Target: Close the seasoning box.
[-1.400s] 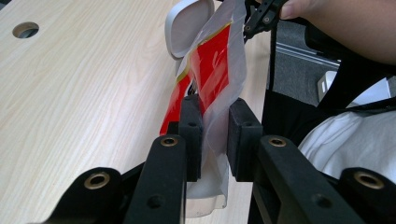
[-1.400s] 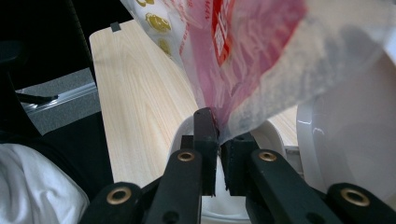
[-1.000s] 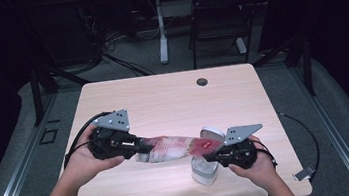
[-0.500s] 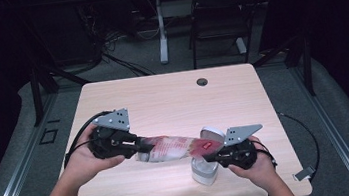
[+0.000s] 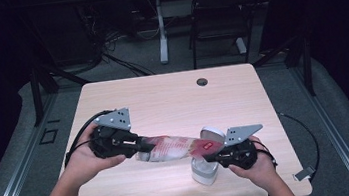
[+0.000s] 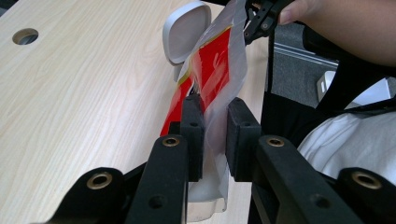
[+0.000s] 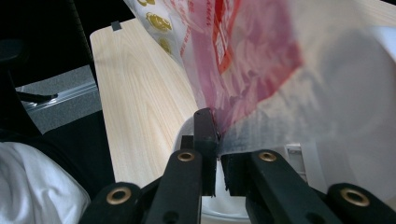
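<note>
High view | left tongs (image 5: 140, 145) pinching plastic bag (image 5: 178, 147) | right tongs (image 5: 212, 155) clamping its other end

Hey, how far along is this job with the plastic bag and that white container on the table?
Done: the red and clear plastic bag is off the table, and the white container has its lid open. In hand: the left hand-held gripper and the right hand-held gripper each pinch an end, stretching the bag over the container. Left, probably: emptying the bag into the container; no contents show pouring yet.
</note>
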Tool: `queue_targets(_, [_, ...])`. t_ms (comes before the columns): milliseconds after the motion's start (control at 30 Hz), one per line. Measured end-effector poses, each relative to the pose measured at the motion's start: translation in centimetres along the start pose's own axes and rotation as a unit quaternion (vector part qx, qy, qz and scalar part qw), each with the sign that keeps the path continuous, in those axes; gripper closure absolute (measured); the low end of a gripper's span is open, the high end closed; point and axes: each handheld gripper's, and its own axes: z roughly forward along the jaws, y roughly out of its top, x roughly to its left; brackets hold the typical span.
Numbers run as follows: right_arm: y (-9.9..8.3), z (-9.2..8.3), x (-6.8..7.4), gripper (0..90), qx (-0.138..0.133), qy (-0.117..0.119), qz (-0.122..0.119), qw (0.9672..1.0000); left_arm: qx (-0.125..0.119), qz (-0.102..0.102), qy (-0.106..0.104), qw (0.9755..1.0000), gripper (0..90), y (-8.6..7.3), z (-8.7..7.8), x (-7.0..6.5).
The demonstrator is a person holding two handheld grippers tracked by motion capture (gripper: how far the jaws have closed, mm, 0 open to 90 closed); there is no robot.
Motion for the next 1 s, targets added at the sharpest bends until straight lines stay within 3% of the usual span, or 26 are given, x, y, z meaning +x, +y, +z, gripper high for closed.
queue_targets(1000, [-0.02,-0.09,-0.09,85.4,-0.002,-0.003,0.000,1.0000,0.000,0.003,-0.003,1.0000,79.6,0.37,0.19,-0.08])
